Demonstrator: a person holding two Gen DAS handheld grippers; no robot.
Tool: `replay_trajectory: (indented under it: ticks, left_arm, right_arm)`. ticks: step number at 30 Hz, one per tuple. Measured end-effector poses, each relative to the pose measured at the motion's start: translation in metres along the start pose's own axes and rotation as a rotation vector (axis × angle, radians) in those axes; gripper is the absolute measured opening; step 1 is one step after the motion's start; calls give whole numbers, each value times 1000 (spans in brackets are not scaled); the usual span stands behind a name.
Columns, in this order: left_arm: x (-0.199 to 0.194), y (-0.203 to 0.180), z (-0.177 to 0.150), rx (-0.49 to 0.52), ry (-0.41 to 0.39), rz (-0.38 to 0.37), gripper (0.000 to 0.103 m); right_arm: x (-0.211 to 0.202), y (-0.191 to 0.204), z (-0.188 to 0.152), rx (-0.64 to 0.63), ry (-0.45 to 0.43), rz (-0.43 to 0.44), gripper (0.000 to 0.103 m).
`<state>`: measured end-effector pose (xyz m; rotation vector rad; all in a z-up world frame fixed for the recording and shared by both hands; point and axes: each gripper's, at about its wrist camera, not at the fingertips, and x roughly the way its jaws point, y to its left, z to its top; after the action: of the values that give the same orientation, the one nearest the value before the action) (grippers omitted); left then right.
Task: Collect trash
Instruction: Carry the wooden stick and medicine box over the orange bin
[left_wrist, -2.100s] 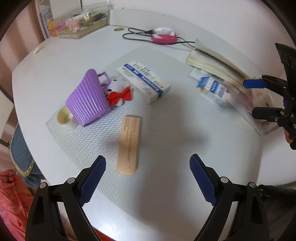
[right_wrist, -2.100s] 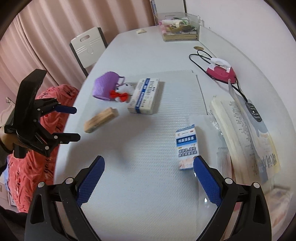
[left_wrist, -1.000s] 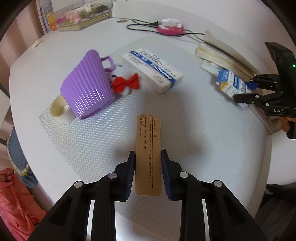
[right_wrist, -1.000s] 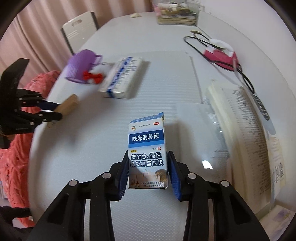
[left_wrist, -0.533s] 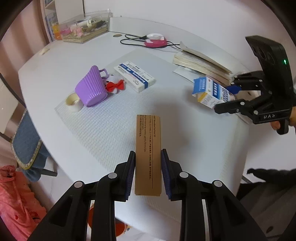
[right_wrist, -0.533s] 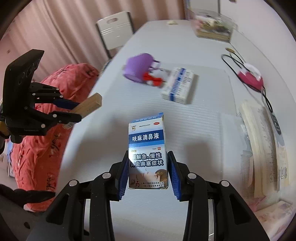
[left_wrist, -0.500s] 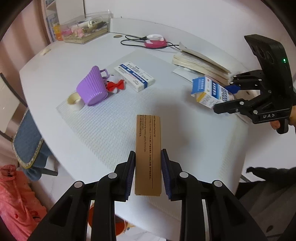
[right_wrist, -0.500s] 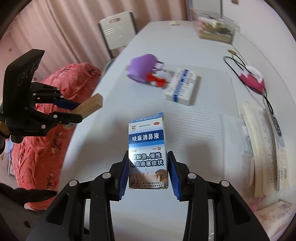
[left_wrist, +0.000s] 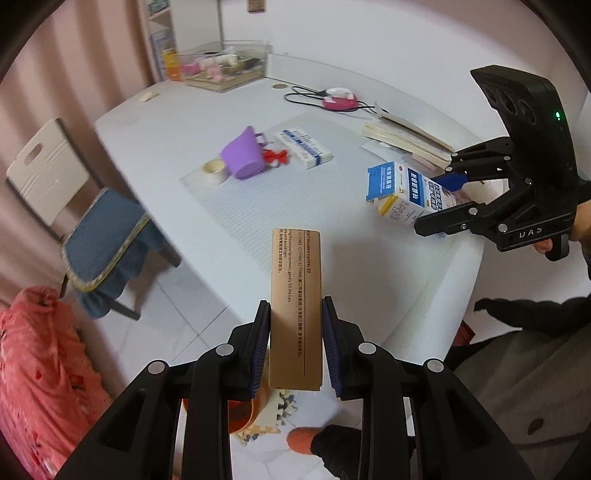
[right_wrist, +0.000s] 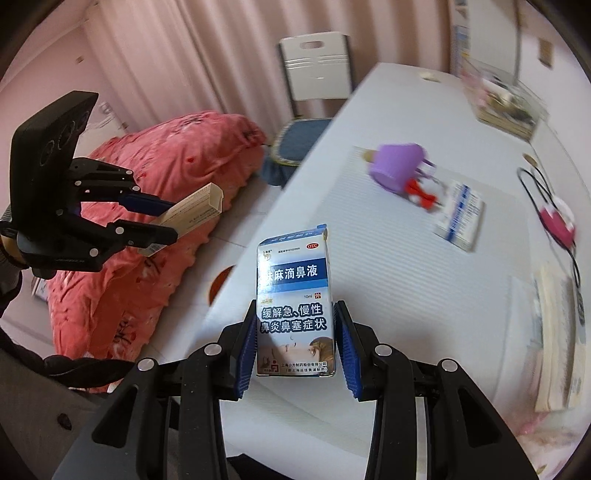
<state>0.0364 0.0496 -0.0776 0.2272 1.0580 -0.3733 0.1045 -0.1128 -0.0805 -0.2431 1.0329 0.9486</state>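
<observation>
My left gripper (left_wrist: 295, 343) is shut on a long tan cardboard box (left_wrist: 295, 295) and holds it in the air past the table's near edge, above the floor. It also shows in the right wrist view (right_wrist: 155, 219) with the tan box (right_wrist: 192, 210). My right gripper (right_wrist: 297, 347) is shut on a blue and white medicine box (right_wrist: 295, 302), held above the table's edge. That gripper (left_wrist: 439, 201) and the medicine box (left_wrist: 402, 194) show at the right of the left wrist view. An orange bin (left_wrist: 243, 410) lies on the floor below my left gripper.
On the white table (left_wrist: 155, 122) lie a purple cup (left_wrist: 243, 155), a tape roll (left_wrist: 214, 170), a white and blue box (left_wrist: 303, 146), stacked books (left_wrist: 406, 140) and a pink device (left_wrist: 338, 101). A chair with a blue cushion (left_wrist: 103, 229) stands left. A pink quilt (right_wrist: 159, 177) lies beside.
Both grippers have lifted their boxes and drawn back from the table, swinging left toward the floor. The orange bin has come into view under the left gripper.
</observation>
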Motion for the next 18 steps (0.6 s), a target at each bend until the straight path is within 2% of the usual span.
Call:
replay_trajectory:
  ticks: [10,18]
  left_arm:
    - [-40,37,-58,-148,-24,79,30]
    - [-54,74,-100,-250,-18,113,30]
  right_arm:
    - [29,78,38,-150,18,80,40]
    - [64,144,70,-248,47,135,40]
